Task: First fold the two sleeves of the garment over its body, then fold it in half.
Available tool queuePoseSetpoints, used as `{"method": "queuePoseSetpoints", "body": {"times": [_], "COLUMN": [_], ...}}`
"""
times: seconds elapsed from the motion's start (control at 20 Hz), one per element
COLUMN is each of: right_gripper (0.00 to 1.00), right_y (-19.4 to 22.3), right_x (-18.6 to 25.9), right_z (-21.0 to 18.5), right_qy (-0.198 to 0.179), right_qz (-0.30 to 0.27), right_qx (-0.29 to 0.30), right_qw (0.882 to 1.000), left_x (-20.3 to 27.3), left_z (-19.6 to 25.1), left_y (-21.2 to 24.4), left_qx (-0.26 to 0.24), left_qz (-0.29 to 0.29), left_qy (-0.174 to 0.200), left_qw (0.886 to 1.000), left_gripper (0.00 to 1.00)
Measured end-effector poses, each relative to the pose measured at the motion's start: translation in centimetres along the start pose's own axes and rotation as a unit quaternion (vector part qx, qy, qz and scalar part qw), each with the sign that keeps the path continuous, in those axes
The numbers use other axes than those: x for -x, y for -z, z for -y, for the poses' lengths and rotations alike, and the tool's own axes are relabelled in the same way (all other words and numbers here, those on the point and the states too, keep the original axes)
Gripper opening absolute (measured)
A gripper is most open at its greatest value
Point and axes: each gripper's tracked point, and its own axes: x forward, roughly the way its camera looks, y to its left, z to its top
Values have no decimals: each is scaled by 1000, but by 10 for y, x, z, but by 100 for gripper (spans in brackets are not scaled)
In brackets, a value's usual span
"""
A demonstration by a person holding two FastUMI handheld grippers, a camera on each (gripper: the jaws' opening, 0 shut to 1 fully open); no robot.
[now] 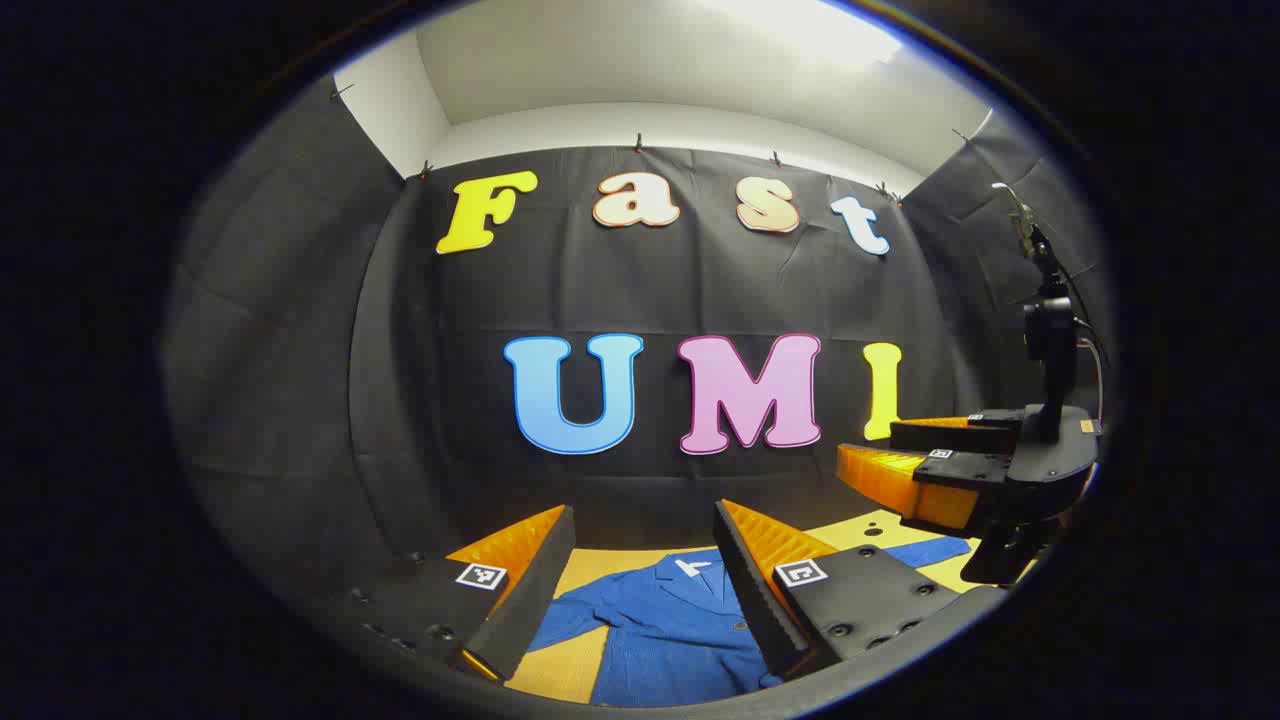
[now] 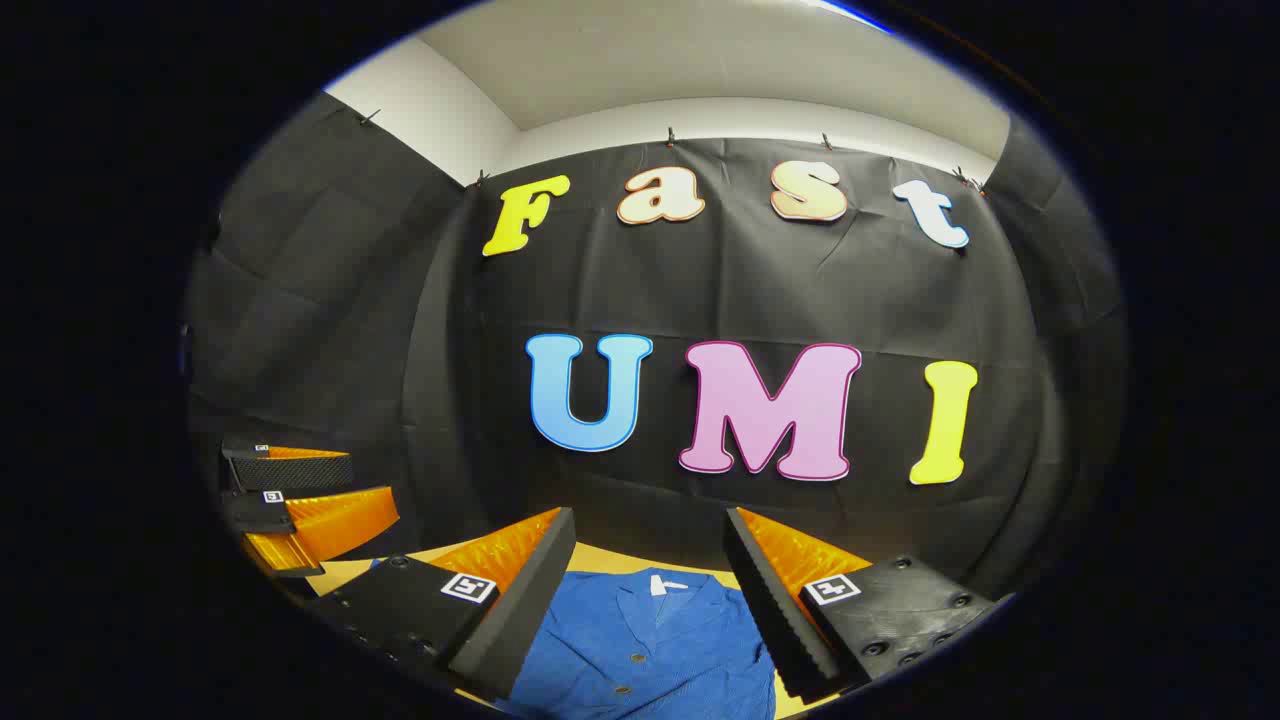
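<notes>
A blue buttoned jacket [image 1: 665, 625] lies flat on a yellow table [image 1: 585, 570], collar toward the back wall, one sleeve [image 1: 925, 552] stretched out to the right. My left gripper [image 1: 645, 545] hangs above it, open, with nothing between its fingers. At the right of that view the right gripper [image 1: 870, 455] is held up in the air, open. In the right gripper view the jacket [image 2: 645, 640] sits below my right gripper [image 2: 650, 550], open and empty. The left gripper [image 2: 345, 490] floats at the left, open.
Black cloth walls close the booth at the back and both sides, right behind the yellow table [image 2: 605, 560]. A black camera mast [image 1: 1045, 330] rises from the right gripper's body.
</notes>
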Motion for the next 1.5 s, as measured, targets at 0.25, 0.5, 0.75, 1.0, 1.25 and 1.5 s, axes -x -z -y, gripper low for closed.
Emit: {"method": "queuePoseSetpoints", "body": {"times": [0.25, 0.5, 0.75, 1.0, 1.25, 1.5], "right_gripper": [95, 95, 95, 95, 95, 95], "right_y": [-7, -28, -51, -61, -47, -48], "right_x": [12, 26, 68, 102, 100, 90], "right_z": [-7, -17, -12, 18, 40, 58], "right_qy": [16, 44, 94, 141, 156, 162], "right_qz": [5, 19, 34, 30, 14, 20], "right_qx": [10, 25, 44, 59, 55, 52], "right_qw": [1000, 999, 994, 988, 986, 985], "left_x": [14, 32, 49, 42, 31, 23], "left_z": [-9, -24, -35, -29, -18, -8], "left_y": [-2, 7, 9, 12, 7, 3], "left_qx": [7, 35, 43, 55, 49, 46], "left_qz": [7, 11, 20, 17, 19, 20], "left_qy": [8, 22, 44, 68, 70, 73], "left_qw": [1000, 999, 998, 996, 996, 996], "left_gripper": [80, 80, 80, 80, 80, 80]}}
